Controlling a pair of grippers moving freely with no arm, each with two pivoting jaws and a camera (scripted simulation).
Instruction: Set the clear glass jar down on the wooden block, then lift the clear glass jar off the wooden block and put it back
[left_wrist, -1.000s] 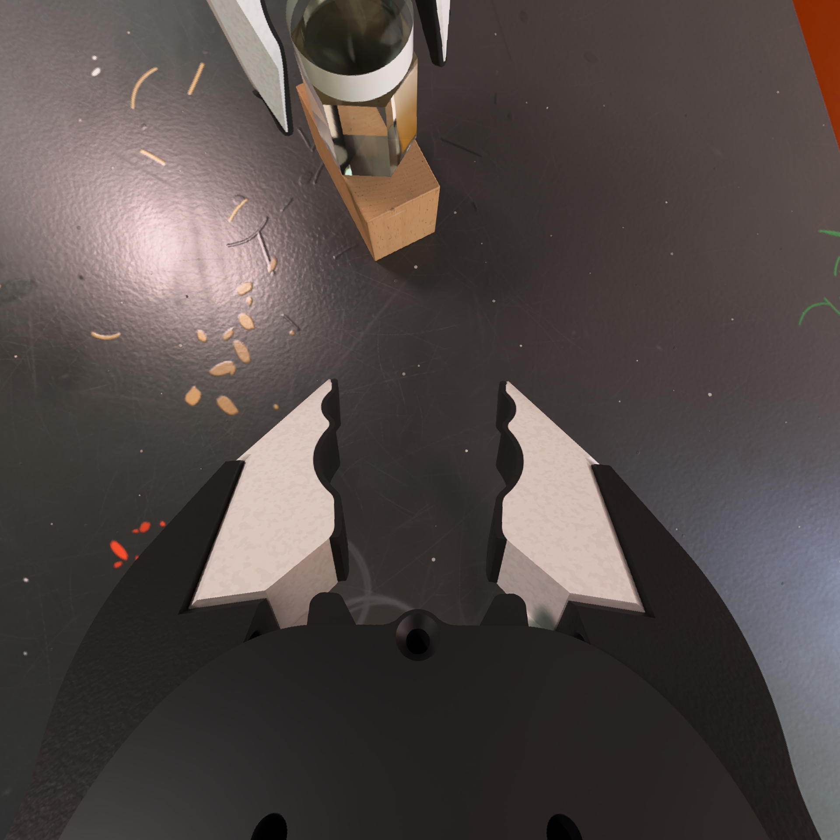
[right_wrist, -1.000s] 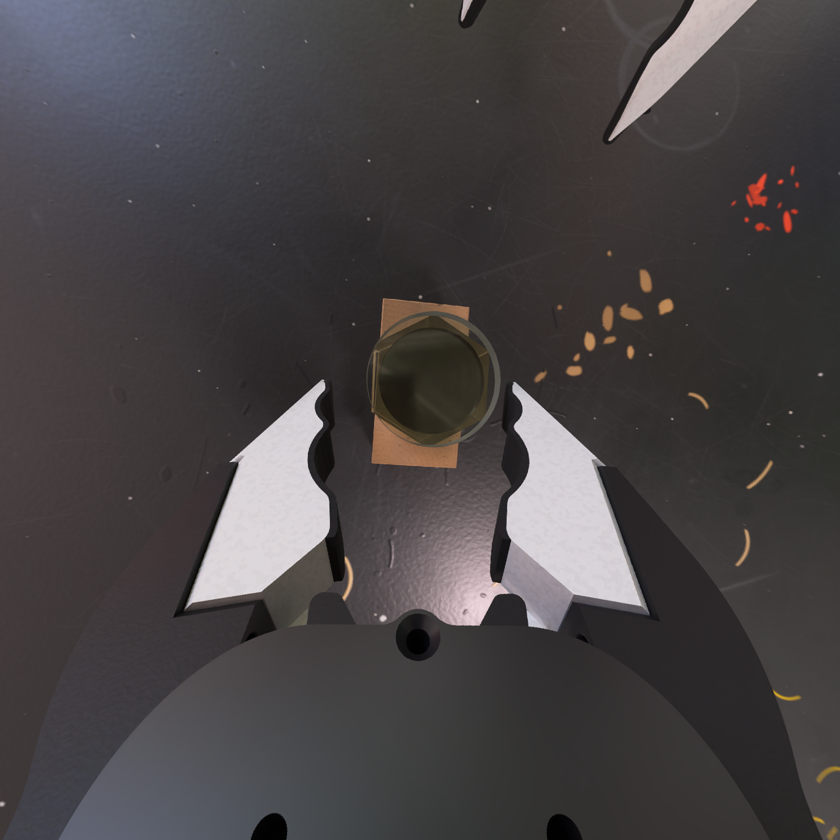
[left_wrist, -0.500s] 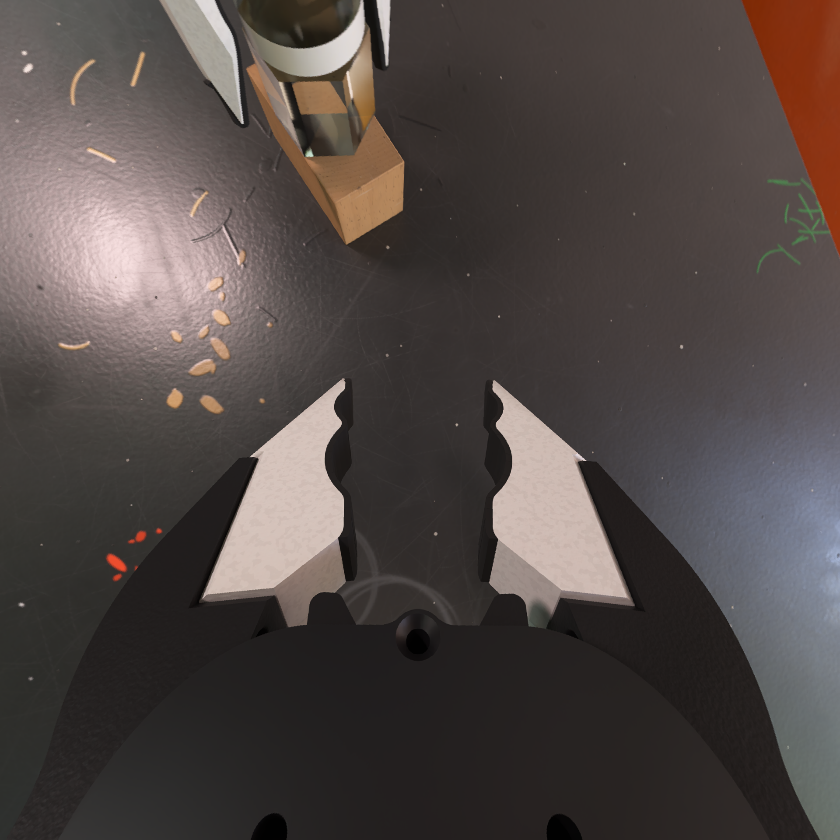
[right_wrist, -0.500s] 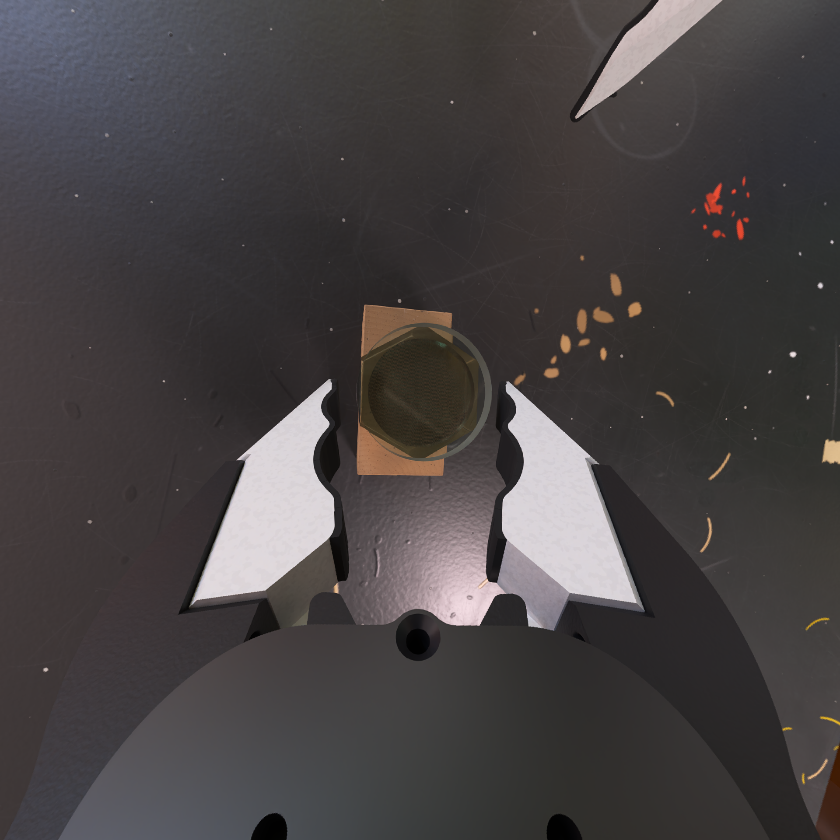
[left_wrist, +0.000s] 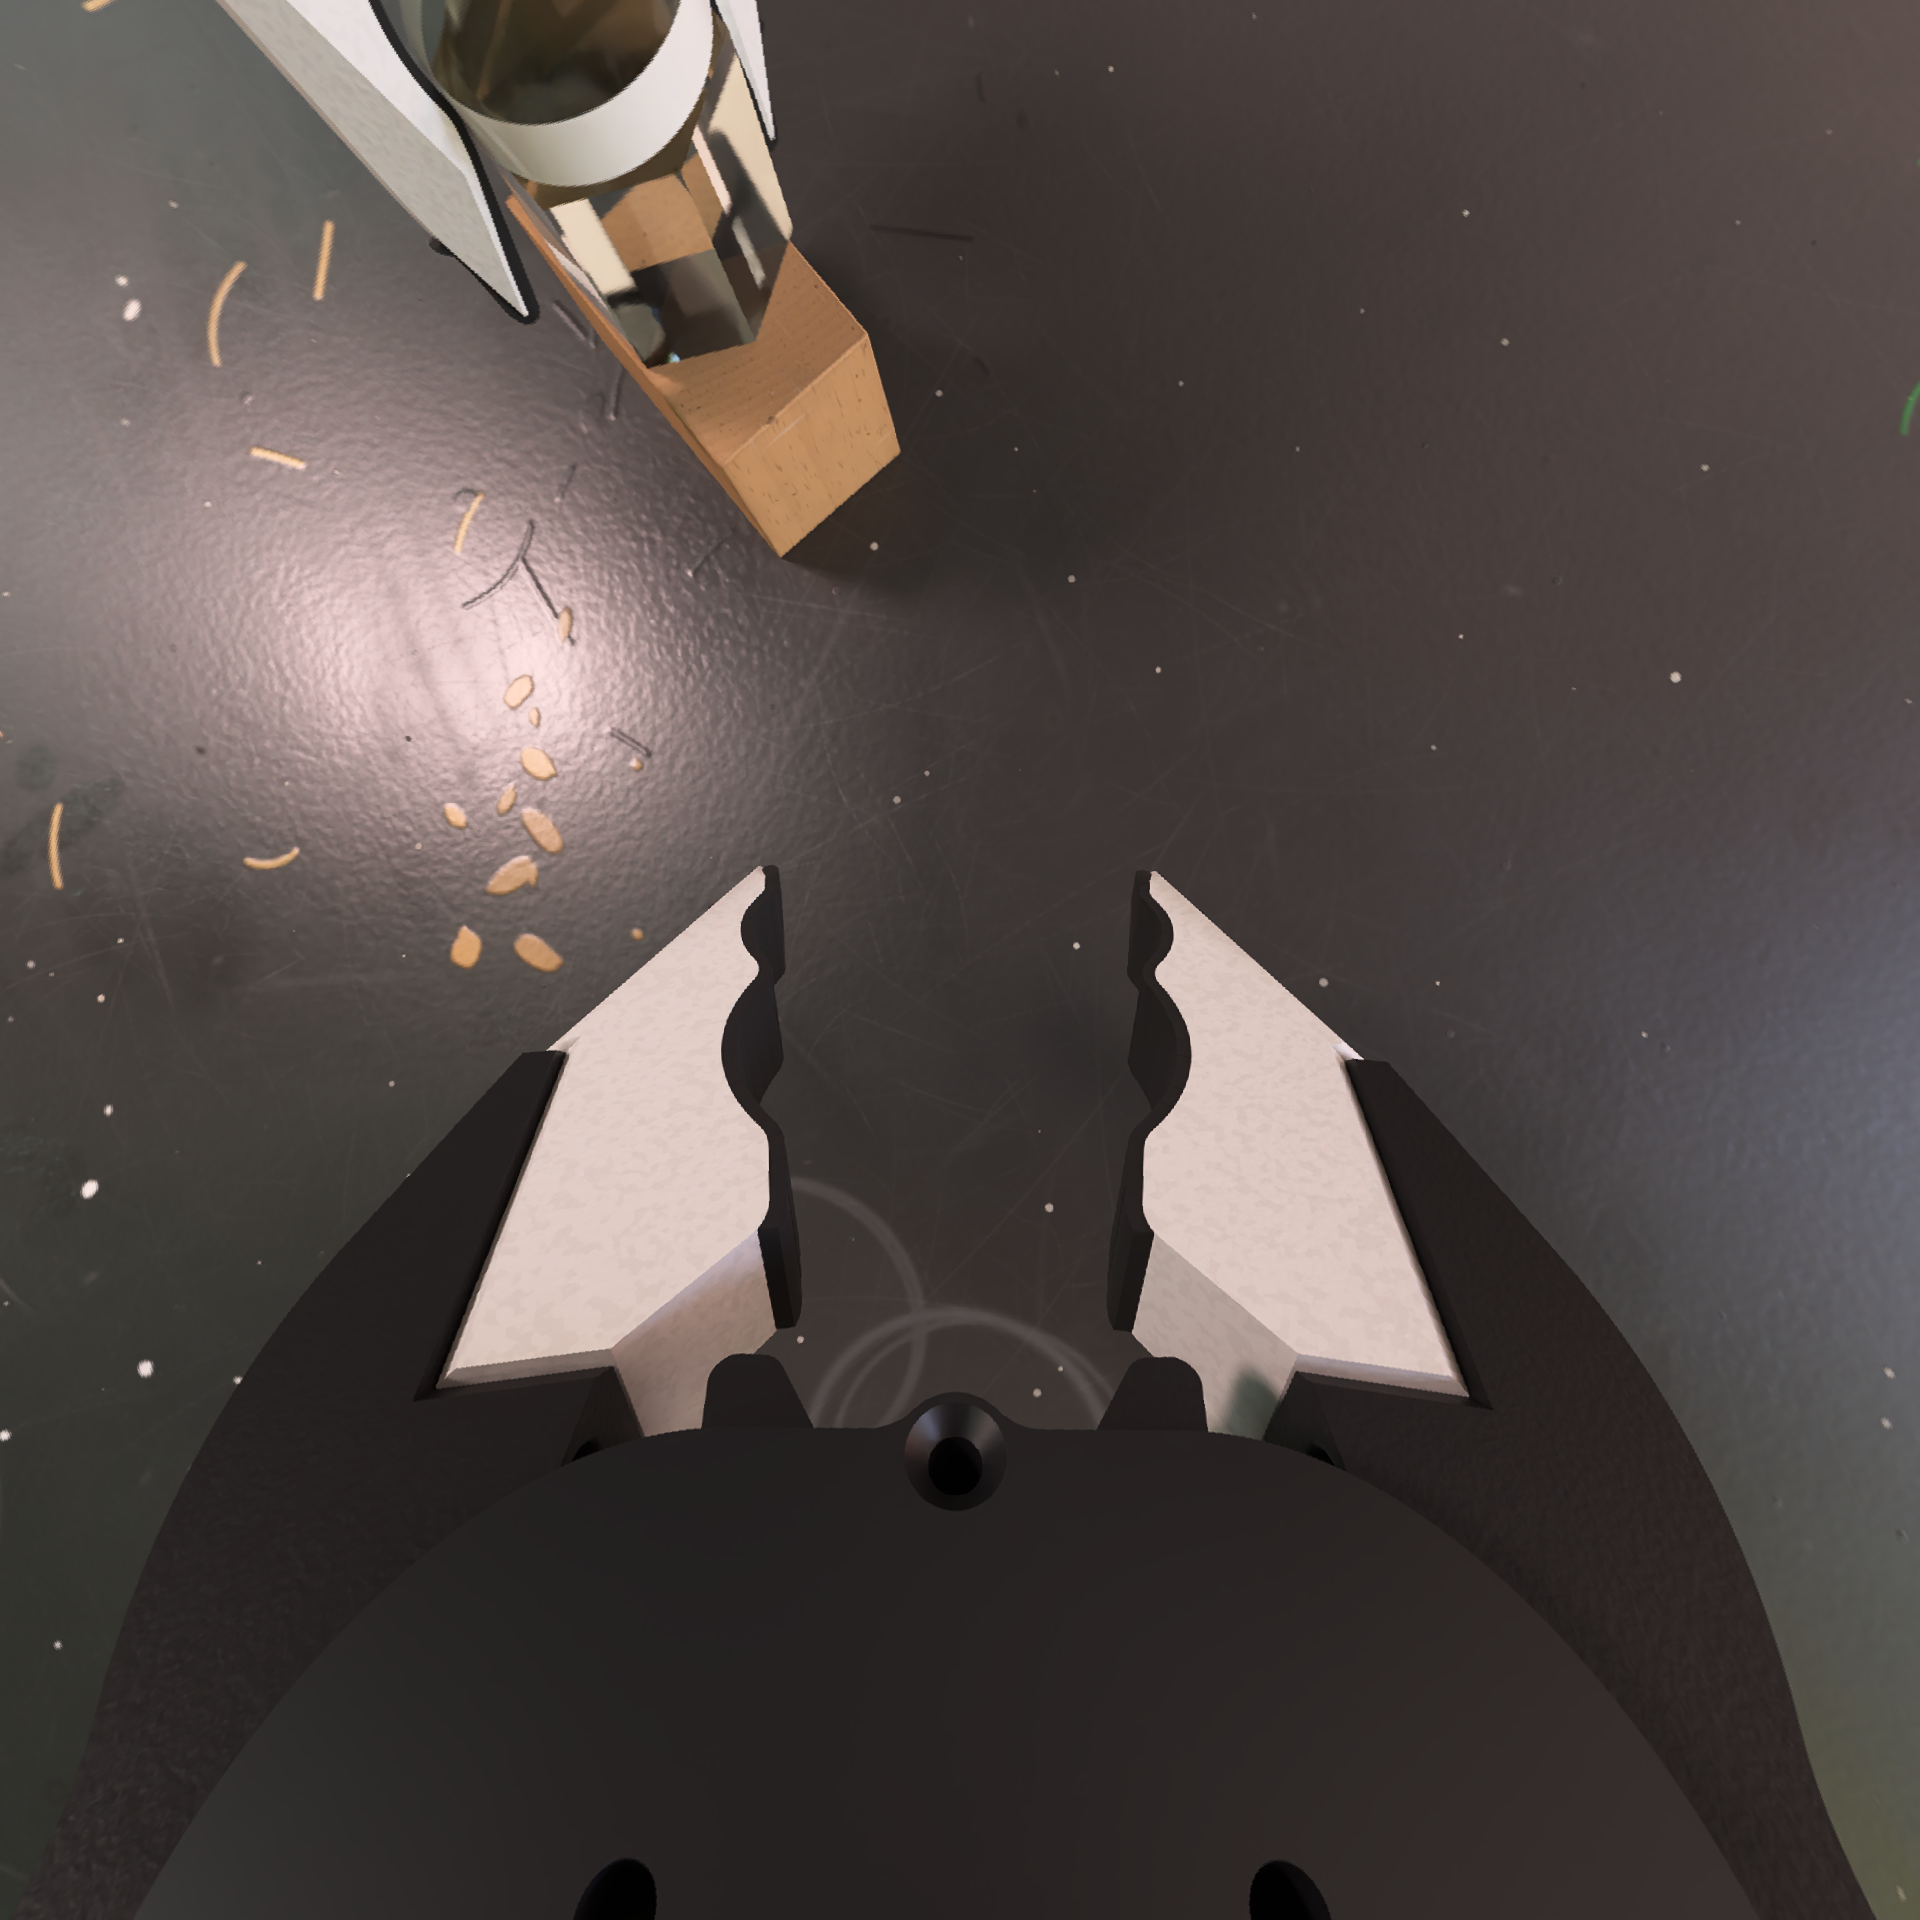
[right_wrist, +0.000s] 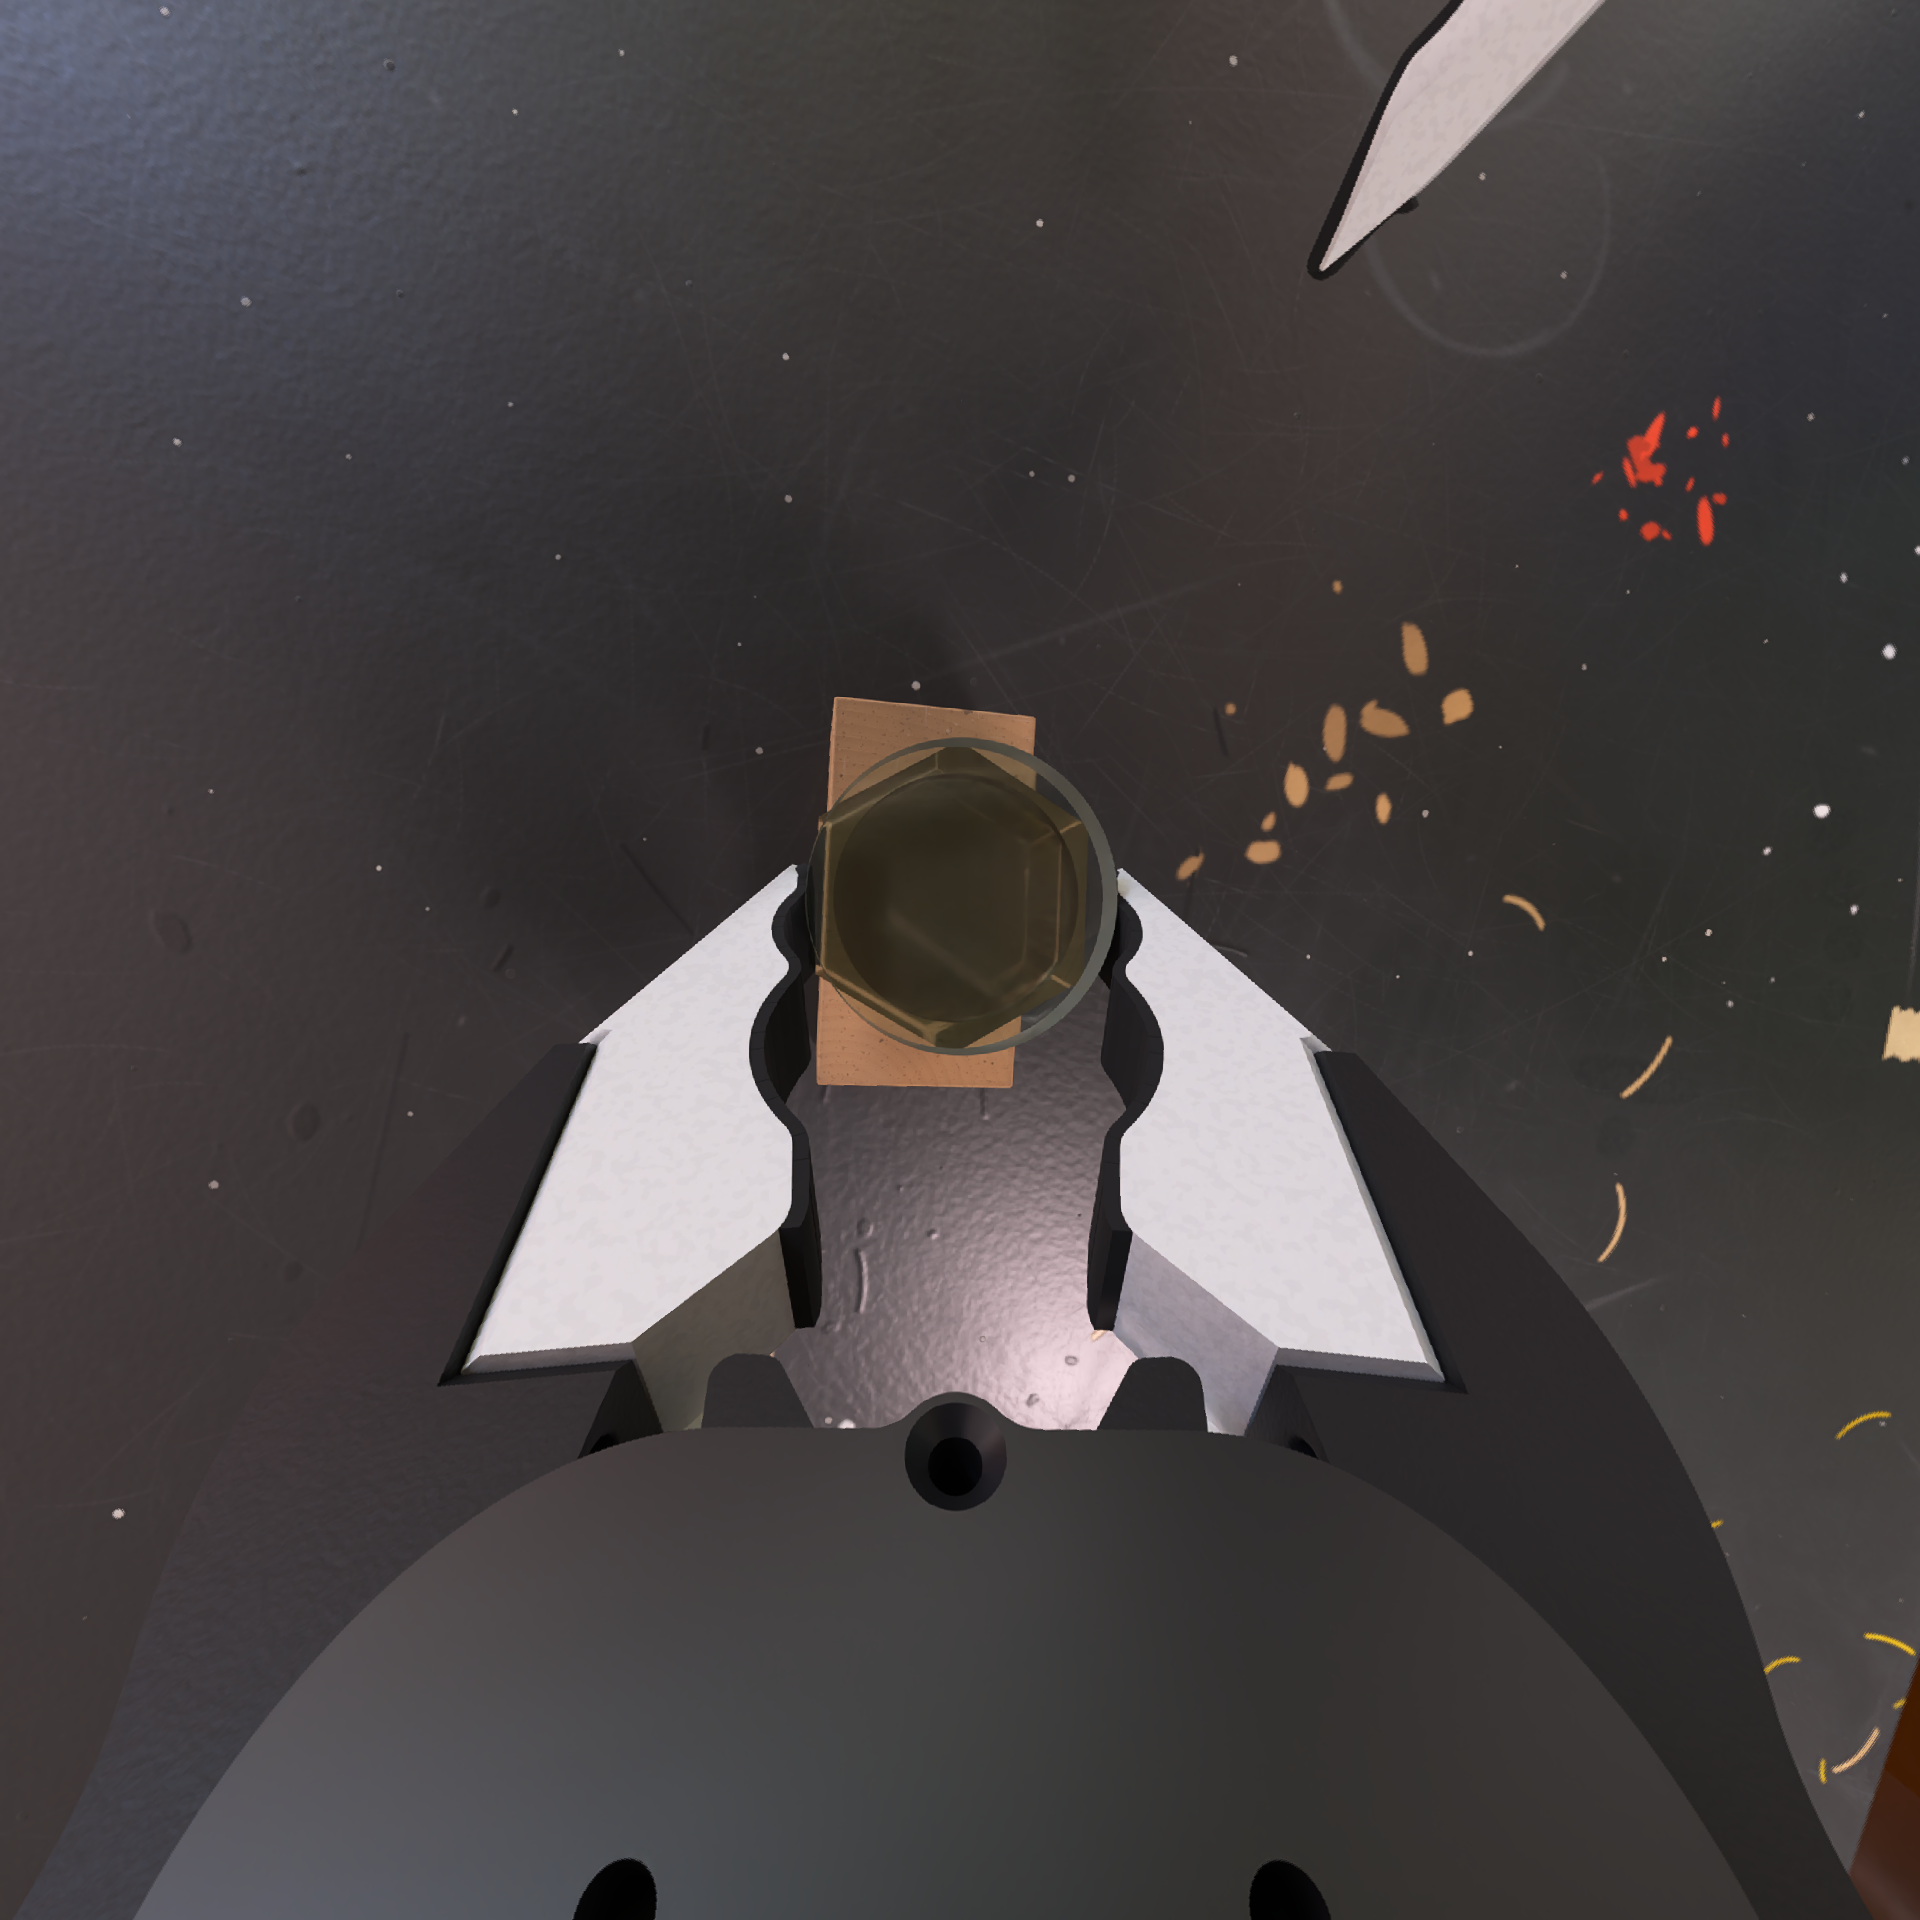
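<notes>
Clear glass jar (right_wrist: 961, 899) with its hexagonal base stands on the pale rectangular wooden block (right_wrist: 920, 1060), well clear of any tabletop edge, the right gripper (right_wrist: 958, 902) closed on its rim. Left gripper (left_wrist: 956, 894) hangs wide, empty. Lift-off seems next: rise straight up.

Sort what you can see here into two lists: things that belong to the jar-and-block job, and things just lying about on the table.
Part of the job:
- glass jar, standing on the block
- wooden block
- right gripper, fingers either side of the jar
- left gripper, open, empty, away from the block

Just lying about:
- tan wood chips
- red flecks
- yellow curled shavings
</notes>
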